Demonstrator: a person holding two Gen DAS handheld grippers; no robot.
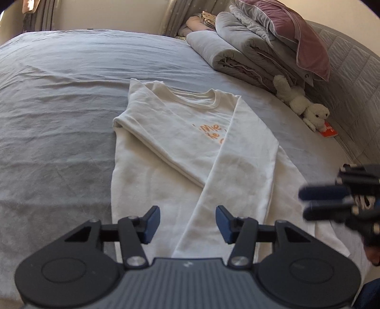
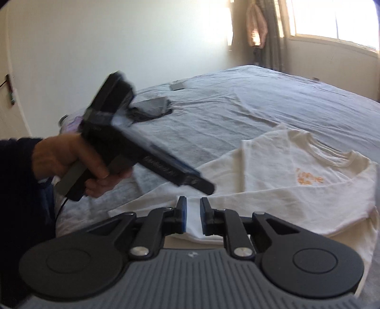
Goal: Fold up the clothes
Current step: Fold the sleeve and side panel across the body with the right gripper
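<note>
1. Seemingly mid-fold, seen from the left wrist: the cream long-sleeved sweatshirt lies flat on the grey bedsheet, both sleeves already crossed over its chest. The left gripper hovers above the lower hem, jaws apart and empty. The right gripper hangs beside the hem's right edge. Folded duvets, a plush toy and a padded headboard lie beyond.
2. From the right wrist: the right gripper's jaws stand slightly apart, white cloth between them, apparently not pinched. I judge the next move needs both grippers to clamp the hem and carry it toward the collar. A dark garment lies farther off; a window lights the room.
</note>
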